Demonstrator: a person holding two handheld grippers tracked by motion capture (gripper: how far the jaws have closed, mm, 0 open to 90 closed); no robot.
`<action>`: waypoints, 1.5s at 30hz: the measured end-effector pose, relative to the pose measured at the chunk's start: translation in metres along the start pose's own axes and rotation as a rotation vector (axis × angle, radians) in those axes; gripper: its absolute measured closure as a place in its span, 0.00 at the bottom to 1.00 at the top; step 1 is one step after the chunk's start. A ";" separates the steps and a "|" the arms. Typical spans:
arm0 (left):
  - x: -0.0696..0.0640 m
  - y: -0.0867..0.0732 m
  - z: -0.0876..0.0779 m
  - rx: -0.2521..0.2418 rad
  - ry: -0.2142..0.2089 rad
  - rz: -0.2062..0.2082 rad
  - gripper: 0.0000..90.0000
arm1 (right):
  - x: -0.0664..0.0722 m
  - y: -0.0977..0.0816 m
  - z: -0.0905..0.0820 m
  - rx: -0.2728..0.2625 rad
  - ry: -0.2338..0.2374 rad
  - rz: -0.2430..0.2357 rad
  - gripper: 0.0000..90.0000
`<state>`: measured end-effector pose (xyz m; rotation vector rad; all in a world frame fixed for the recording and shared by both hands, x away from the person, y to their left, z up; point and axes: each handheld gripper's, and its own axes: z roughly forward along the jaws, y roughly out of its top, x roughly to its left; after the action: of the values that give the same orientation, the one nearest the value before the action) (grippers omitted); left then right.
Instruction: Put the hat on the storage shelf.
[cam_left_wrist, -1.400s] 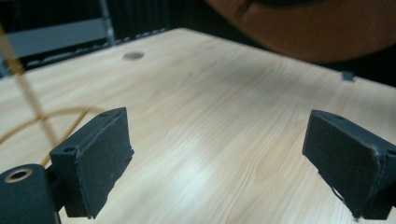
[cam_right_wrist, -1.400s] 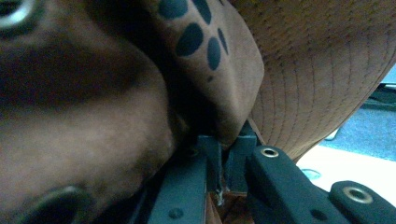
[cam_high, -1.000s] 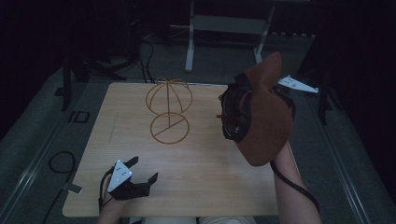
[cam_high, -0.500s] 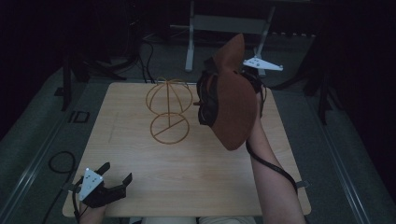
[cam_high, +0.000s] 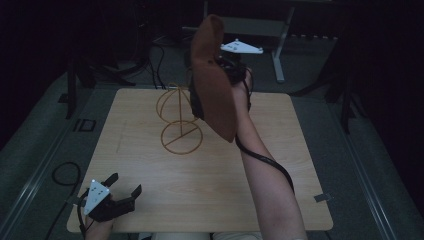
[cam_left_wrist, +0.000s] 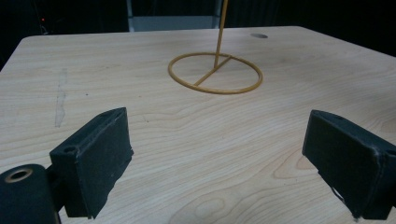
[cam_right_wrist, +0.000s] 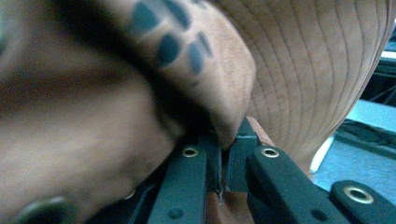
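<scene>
1. Cap, pinched by its edge in the right gripper, hangs high above the wire stand; a thin grip risks slipping.
2. Brim may knock the stand over.
3. Left gripper, jaws wide and empty, cannot steady it.

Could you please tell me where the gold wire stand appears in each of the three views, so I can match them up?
High view: the wire stand stands at the table's far middle, just left of the brown cap.
Left gripper view: its ring base and post sit at upper centre, beyond the open claw.
Right gripper view: not in it.
Shared landmark: the stand's ring base on the pale wood.
</scene>
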<state>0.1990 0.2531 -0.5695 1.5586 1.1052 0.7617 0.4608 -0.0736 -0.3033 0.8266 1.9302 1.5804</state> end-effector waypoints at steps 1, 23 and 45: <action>0.001 0.000 0.000 -0.001 0.000 -0.004 0.09 | 0.004 0.000 0.005 0.010 0.002 -0.007 0.96; 0.003 -0.001 -0.001 -0.009 -0.024 -0.034 0.09 | 0.053 -0.032 0.073 0.276 0.186 -0.029 0.49; 0.004 -0.004 0.003 0.009 -0.017 -0.035 0.09 | 0.029 -0.050 0.029 0.266 0.246 -0.029 0.18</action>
<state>0.2017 0.2560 -0.5741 1.5463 1.1219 0.7201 0.4547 -0.0400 -0.3581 0.7303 2.3550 1.4856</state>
